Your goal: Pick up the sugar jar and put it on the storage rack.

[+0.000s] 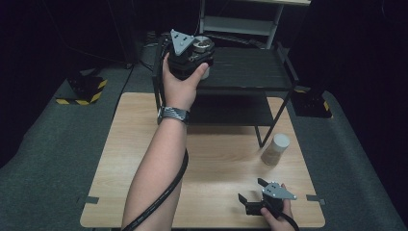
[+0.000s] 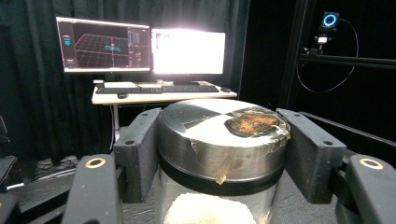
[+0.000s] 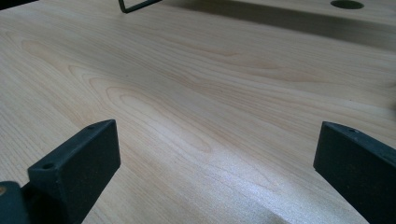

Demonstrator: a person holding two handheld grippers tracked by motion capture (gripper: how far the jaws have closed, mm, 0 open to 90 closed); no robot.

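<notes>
Right tool (image 1: 254, 190) sits nearest, low on the worktop (image 1: 211, 159), jaws wide apart with bare wood grain between them, nothing held.

Left tool (image 1: 192, 57) is up at the top level of the black shelf (image 1: 250, 67), jaws clamped on the jar (image 2: 219, 154) just under its lid. The jar is at the shelf's front left corner; I can't tell whether its base is resting on the shelf yet.

To place it well, I'd judge:
- keep the jar upright, since the contents are loose
- lower it until the base sits flat on the shelf, inboard of the edge
- open the jaws only once the weight is on the shelf
- back out level so the pads don't drag the lid

Materials:
- jar: clear, round wall, probably slick; white grainy fill visible inside
- lid (image 2: 224, 135): brushed metal, round, with a peeling label and a brownish patch on top
- pads (image 2: 140, 149): flat, matte black blocks, giving only narrow contact on the curved wall
- shelf: dark flat decks on a thin black frame
- worktop: light wood-look laminate, smooth

A second jar (image 1: 276, 149) with a white cap and tan fill stands on the worktop by the shelf's right leg, well apart from both tools.
</notes>
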